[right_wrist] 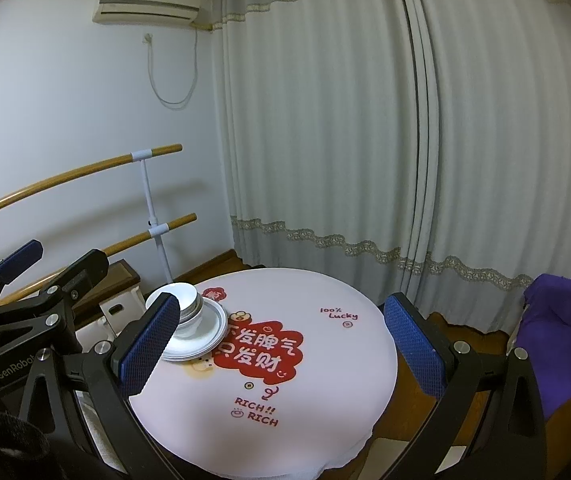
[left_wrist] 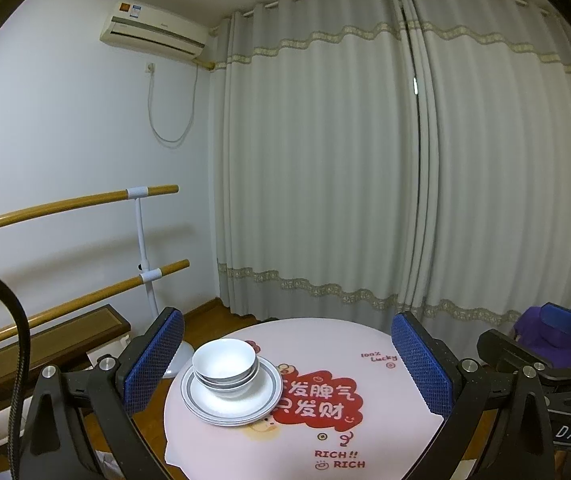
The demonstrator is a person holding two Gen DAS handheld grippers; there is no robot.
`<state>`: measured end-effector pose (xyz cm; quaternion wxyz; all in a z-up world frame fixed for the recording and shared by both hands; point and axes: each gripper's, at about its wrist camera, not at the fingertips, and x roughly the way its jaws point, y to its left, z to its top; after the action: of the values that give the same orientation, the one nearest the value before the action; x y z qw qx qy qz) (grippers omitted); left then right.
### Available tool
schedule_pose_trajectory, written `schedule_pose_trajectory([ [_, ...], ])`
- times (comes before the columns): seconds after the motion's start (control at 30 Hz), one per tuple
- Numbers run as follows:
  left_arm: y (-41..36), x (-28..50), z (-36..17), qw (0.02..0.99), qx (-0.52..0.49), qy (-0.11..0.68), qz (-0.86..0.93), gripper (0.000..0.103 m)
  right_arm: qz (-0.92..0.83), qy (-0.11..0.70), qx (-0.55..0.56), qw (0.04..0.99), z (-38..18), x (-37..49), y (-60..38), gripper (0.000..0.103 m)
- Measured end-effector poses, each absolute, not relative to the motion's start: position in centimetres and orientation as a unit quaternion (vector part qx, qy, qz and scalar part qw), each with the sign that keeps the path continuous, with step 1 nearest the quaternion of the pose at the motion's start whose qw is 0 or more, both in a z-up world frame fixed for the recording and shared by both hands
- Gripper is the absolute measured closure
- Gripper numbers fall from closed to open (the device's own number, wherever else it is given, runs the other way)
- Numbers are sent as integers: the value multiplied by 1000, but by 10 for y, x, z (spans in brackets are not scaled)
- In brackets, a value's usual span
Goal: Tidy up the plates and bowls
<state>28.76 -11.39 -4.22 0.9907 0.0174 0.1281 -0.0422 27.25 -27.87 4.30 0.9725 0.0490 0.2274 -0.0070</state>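
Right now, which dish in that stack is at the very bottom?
The largest grey-rimmed plate, resting directly on the tablecloth; everything else sits on it.

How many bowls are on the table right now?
3, as far as the rims show: the bowls sit nested in one stack on the plates, at the table's left side. Another nested inside could be hidden.

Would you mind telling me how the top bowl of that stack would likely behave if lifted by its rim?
The top bowl looks glazed, so probably slippery and breakable. It nests in other bowls on the plates, so it may drag the bowl beneath it.
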Motion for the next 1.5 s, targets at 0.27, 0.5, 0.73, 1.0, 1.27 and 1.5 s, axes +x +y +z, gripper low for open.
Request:
schedule_pose_trajectory([
  [0.27, -114, 286, -43, 991, 18, 126, -42, 1, -7, 227, 49, 973, 42, 272, -279, 0],
  [0.5, -114, 284, -44, 991, 19, 125, -43, 1, -7, 227, 49, 973, 42, 272, -280, 0],
  [0.73, -113, 283, -44, 991, 18, 122, -43, 1, -8, 225, 48, 973, 45, 271, -279, 0],
  [1.0, -111, 282, -45, 992, 15, 120, -45, 1, -11, 221, 47, 974, 49, 267, -276, 0],
  [1.27, -111, 281, -47, 992, 14, 117, -45, 1, -12, 219, 47, 974, 49, 267, -275, 0],
  [1.5, -111, 281, -47, 992, 15, 117, -44, 1, -12, 219, 47, 974, 49, 266, -274, 0],
])
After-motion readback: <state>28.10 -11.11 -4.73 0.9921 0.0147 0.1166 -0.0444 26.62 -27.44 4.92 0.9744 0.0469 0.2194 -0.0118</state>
